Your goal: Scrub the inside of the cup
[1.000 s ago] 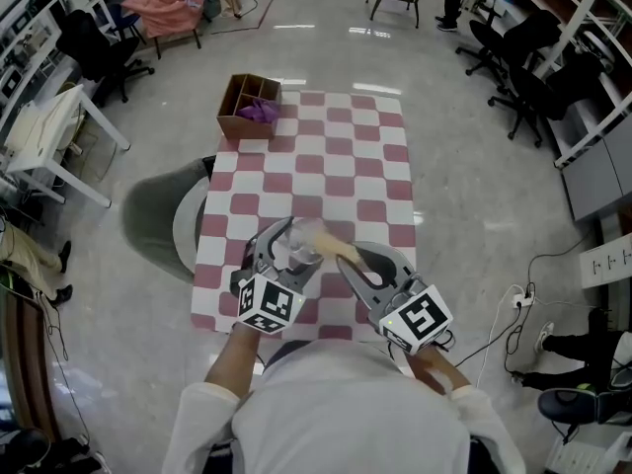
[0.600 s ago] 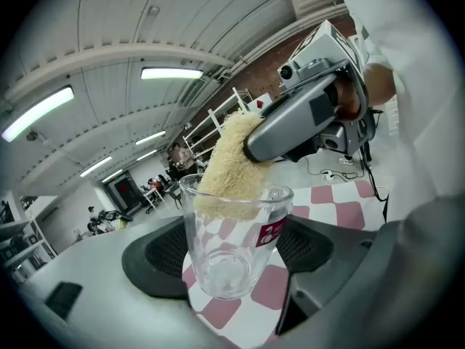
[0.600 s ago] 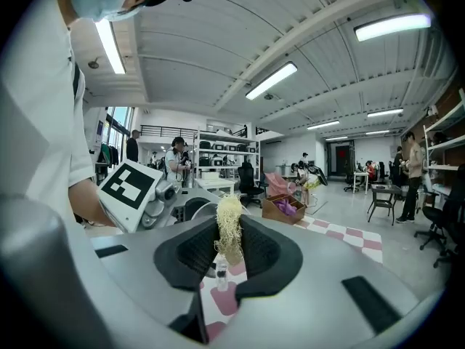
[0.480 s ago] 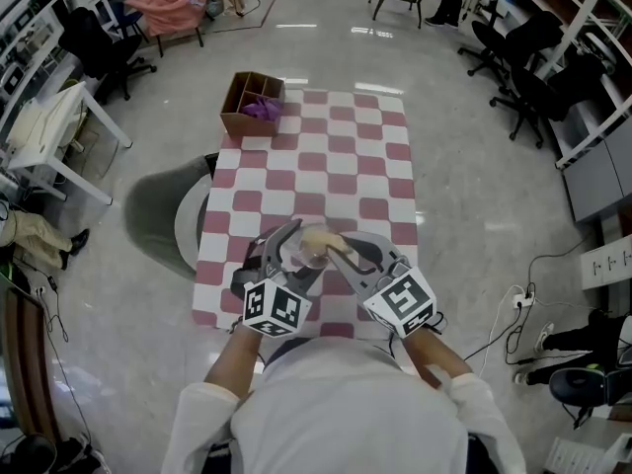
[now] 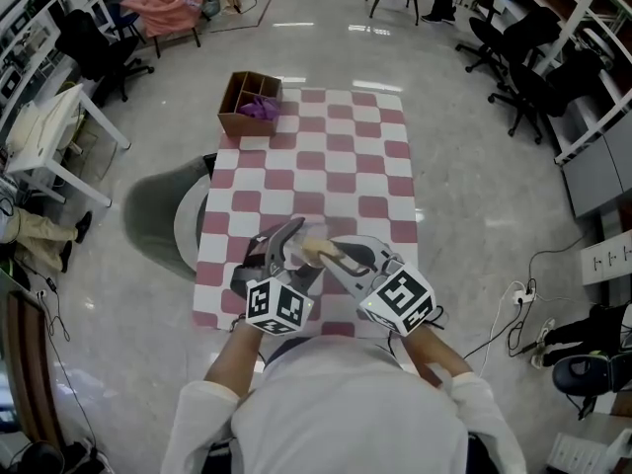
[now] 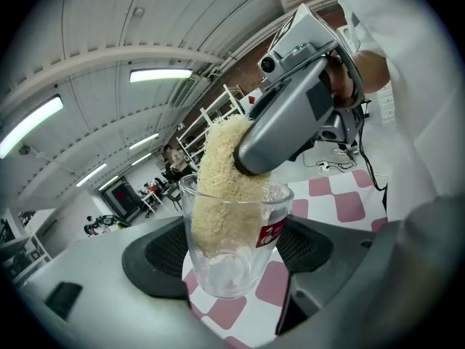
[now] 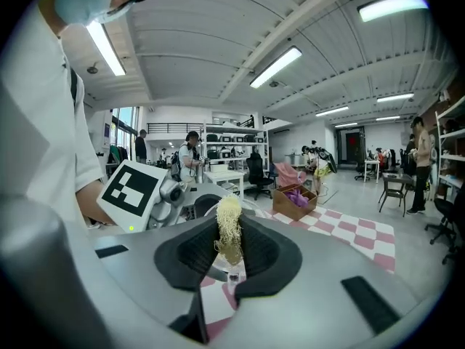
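Your left gripper (image 6: 236,247): jaws clamped on the clear glass cup (image 6: 231,271), pads on opposite sides of its wall. The cup's mouth is up & tipped a bit toward your right gripper (image 7: 229,249). There's a red logo on the cup's side.

Right gripper: jaws shut tight on a beige fibrous scrubber (image 6: 218,187), gripping its upper end above the rim. The scrubber's lower part is inside the cup, against the inner wall. It reaches well down but stops short of the bottom.

Head view: both grippers meet nose to nose in front of your chest w/ the cup btwn them. They're over the near end of the table w/ the red-and-white check cloth (image 5: 336,156).

At the table's far left corner sits an open cardboard box (image 5: 247,107) w/ dividers, something purple (image 5: 259,111) in one compartment. Around the table: shiny floor (image 5: 474,196), office chairs (image 5: 523,67), white desk (image 5: 59,136) at left.
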`<state>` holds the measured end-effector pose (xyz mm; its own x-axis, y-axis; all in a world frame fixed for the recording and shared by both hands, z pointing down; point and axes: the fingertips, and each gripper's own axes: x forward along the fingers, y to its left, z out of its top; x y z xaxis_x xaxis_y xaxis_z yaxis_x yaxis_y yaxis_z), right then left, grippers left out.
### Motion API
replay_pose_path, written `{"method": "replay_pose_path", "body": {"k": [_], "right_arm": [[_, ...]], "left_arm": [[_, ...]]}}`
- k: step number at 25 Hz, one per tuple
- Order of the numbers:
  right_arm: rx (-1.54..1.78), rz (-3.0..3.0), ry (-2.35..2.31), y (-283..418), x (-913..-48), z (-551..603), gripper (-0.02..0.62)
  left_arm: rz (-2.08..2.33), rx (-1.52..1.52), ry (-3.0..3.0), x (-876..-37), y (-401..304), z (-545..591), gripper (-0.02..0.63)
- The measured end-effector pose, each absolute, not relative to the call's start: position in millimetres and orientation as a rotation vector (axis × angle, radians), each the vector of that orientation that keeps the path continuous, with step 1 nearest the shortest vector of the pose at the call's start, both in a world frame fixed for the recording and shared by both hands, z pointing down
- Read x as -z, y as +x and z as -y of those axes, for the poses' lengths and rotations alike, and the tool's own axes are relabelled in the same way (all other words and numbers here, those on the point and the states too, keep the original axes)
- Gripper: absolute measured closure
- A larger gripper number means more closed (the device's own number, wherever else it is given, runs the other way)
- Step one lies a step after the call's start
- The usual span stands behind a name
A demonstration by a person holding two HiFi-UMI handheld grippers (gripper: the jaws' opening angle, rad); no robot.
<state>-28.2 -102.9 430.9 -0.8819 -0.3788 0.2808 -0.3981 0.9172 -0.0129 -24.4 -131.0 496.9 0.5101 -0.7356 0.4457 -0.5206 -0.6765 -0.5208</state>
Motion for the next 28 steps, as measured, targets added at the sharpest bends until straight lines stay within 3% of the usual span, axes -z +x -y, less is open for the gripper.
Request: {"method": "replay_pose_path", "body": {"k": [28], "right_arm": [[-0.141,2.704,0.687,-13,-443,113,0.511]], "left_arm": [[-1.028,0.98,-2.373,-498,-28,132,0.247]]}}
